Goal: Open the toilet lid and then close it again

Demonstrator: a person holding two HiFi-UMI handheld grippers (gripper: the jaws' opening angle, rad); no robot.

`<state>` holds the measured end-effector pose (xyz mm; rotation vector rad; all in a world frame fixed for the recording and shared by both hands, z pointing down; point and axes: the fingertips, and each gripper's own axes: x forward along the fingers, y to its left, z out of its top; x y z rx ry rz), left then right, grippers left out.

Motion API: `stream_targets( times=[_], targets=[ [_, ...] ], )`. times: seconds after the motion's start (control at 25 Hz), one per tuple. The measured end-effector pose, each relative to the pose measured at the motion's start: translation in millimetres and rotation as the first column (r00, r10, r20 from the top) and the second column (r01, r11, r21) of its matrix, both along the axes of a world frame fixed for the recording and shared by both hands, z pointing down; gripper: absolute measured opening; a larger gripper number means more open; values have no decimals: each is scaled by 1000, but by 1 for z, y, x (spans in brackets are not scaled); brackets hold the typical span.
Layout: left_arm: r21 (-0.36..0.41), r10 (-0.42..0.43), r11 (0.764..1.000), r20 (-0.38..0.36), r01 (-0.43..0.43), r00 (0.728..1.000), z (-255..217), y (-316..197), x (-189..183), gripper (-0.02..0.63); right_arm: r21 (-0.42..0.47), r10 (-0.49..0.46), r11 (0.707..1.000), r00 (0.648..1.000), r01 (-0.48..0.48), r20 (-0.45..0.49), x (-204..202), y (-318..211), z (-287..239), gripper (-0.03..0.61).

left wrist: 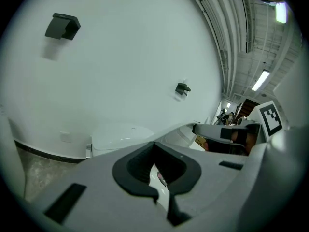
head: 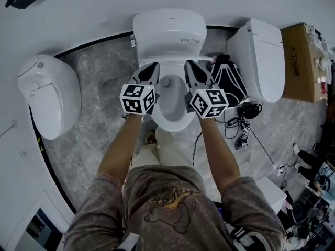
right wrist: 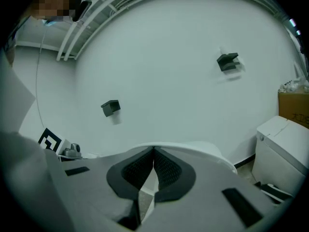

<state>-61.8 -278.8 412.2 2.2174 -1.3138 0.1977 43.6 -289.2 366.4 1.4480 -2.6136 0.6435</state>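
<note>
Grey marbled floor [head: 102, 109] with a curved white wall [head: 78, 9] behind it and a black skirting strip along the wall's base. White ceramic toilet [head: 175, 125] sits dead centre against the wall. Its white plastic lid [head: 167, 27] looks tipped up and back toward the wall, and the grey bowl [head: 172, 102] in front of the lid is exposed. Left tongs [head: 148, 71] hang over the left side of this toilet's seat and right tongs [head: 194, 71] over the right side, both pointing at the lid's lower edge. Can't tell from above whether either one touches it. Left gripper view: black ribbed pads [left wrist: 145, 166] meet at the tip, jaws closed, nothing clamped, with the toilet's white top [left wrist: 120, 133] just beyond. Right gripper view: right tongs [right wrist: 153, 151] likewise pinched together and empty, with a rounded white edge [right wrist: 203, 149] of the toilet right behind the tips. Each tool carries a marker cube nearer the person than the bowl, left cube [head: 137, 98] and right cube [head: 208, 102], on bare forearms coming up from a brown printed T-shirt [head: 167, 203]. Left of the central toilet, well apart: a second white rounded fixture [head: 49, 95]. Right of it: a third white toilet [head: 259, 56], and between the two a black bag [head: 230, 80] with black cables [head: 242, 132] trailing on the floor. Brown cardboard box [head: 301, 61] stands beyond that right-hand toilet. Small black brackets [left wrist: 63, 25] are fixed on the wall above the central toilet.
</note>
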Motion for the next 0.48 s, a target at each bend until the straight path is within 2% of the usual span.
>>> stream_targets(
  times=[0.24, 0.48],
  targets=[
    [-9, -13, 1000, 7, 14, 1000, -3, -27, -3, 8, 1, -26, 1000, 1000, 26, -2, -4, -30, -3, 26],
    [-2, -15, 1000, 22, 15, 1000, -6, -31, -5, 9, -4, -43, 999, 999, 43, -5, -5, -35, -3, 26]
  ],
)
